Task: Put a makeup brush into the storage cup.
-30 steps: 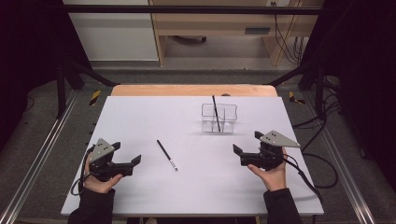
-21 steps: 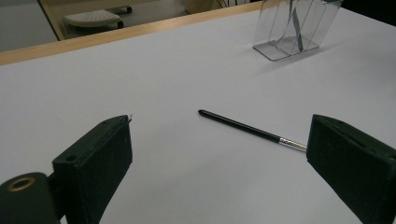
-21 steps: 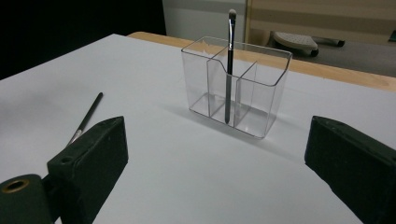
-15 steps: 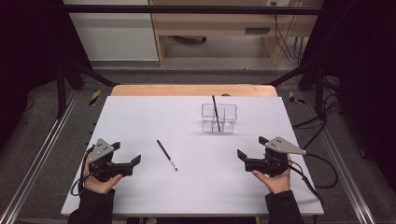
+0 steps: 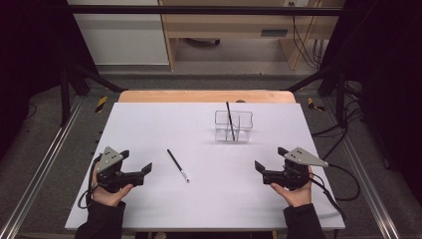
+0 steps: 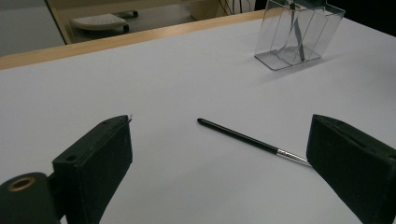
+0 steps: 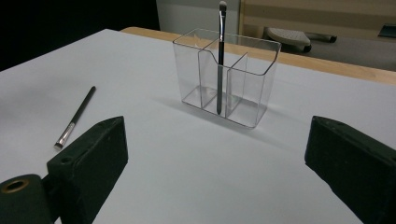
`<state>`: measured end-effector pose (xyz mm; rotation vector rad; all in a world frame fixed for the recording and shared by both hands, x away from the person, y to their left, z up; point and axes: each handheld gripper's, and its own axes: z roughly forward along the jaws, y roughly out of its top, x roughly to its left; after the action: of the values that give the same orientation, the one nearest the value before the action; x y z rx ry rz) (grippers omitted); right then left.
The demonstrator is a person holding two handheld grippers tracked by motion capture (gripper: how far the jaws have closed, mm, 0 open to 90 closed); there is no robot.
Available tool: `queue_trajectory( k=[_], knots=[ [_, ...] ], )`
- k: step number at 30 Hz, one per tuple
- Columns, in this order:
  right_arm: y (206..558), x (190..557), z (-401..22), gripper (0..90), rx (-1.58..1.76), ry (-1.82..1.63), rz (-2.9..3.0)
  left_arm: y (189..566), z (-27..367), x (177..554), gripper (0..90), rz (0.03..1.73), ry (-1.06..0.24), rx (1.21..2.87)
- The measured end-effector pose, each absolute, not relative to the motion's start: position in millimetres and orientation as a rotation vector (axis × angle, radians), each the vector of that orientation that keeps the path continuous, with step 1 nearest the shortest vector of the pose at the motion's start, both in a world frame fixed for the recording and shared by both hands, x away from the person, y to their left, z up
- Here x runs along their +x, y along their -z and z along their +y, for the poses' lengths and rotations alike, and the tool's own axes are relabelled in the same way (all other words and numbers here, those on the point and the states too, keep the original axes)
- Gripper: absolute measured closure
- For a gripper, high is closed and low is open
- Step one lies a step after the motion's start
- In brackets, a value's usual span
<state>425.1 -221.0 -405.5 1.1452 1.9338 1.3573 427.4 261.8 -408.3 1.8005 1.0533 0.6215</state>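
A thin black makeup brush (image 5: 177, 165) with a silver ferrule lies flat on the white table (image 5: 149, 124), left of centre. A second brush (image 5: 230, 121) stands upright in a clear divided organizer (image 5: 234, 127) at the back right. My left gripper (image 5: 136, 160) rests near the front left, open and empty, and in the left gripper view the lying brush (image 6: 247, 137) is ahead, between the jaws' lines. My right gripper (image 5: 270, 158) sits at the front right, open and empty, facing the organizer (image 7: 229, 79) and its standing brush (image 7: 220, 56).
The table's wooden far edge (image 5: 206, 96) borders a floor with cables (image 5: 343, 179) at the right. Metal rails (image 5: 40, 169) run along both sides of the table. The lying brush (image 7: 74, 119) shows at the left of the right gripper view.
My right gripper has dropped a little and drawn back toward the near edge. The left gripper, both brushes and the organizer have stayed put.
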Motion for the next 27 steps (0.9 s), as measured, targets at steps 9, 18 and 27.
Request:
queue_trajectory(
  k=[9, 18, 27],
  knots=[
    [405, 422, -221, 6.3, 1.142, -1.357, 1.937, 411, 242, 439, 6.7, 1.083, -0.629, 1.838],
    [405, 421, -221, 6.4, 1.143, -1.361, 1.934, 414, 228, 450, 6.8, 1.104, -0.636, 1.873],
    [406, 421, -220, 6.4, 1.143, -1.358, 1.940, 420, 202, 465, 7.2, 1.122, -0.626, 1.923]
  ],
)
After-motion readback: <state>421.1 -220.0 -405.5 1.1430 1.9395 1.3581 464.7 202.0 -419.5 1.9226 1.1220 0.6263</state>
